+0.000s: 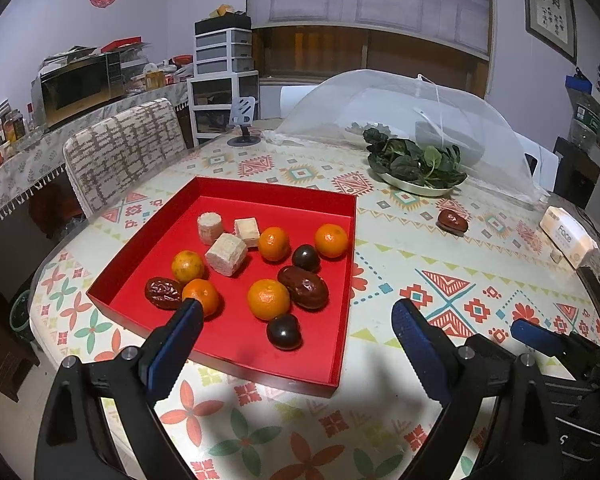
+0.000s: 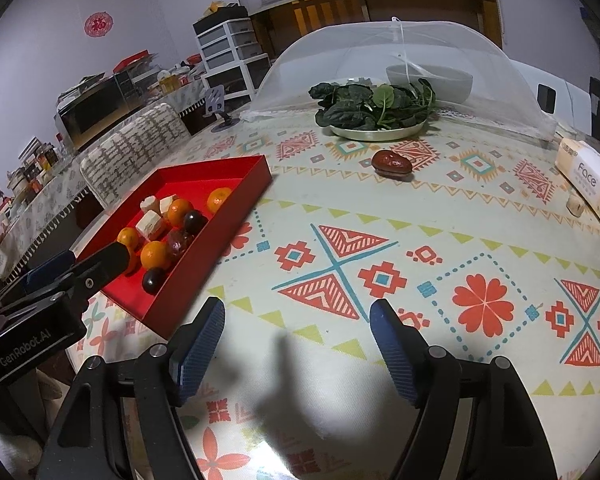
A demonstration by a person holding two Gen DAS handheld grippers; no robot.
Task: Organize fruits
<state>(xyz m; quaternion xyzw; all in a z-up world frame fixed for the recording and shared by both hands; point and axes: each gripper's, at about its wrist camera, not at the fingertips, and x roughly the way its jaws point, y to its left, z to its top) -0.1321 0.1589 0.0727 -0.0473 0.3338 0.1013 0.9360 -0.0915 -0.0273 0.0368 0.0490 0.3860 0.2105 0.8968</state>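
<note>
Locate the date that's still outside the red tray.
The loose date lies on the tablecloth right of the red tray, just in front of the plate of greens. In the right wrist view it is upper centre, ahead of the open, empty right gripper.

Right gripper (image 2: pixel 298 344): at 6 o'clock, jaws apart over bare tablecloth (image 2: pixel 380 240), nothing between them.
Left gripper (image 2: pixel 72 266): at 9 o'clock, tips at the red tray's near end.
Red tray (image 2: pixel 220 232): at 10 o'clock, holding oranges (image 2: pixel 154 255), dark round fruits (image 2: pixel 153 280) and pale blocks (image 2: pixel 150 224).
Loose date (image 2: pixel 392 164): at 1 o'clock, alone on the cloth.
Plate of greens (image 2: pixel 374 114): at 12 o'clock, just beyond the date, at the mesh cover's (image 2: pixel 380 52) edge.
</note>
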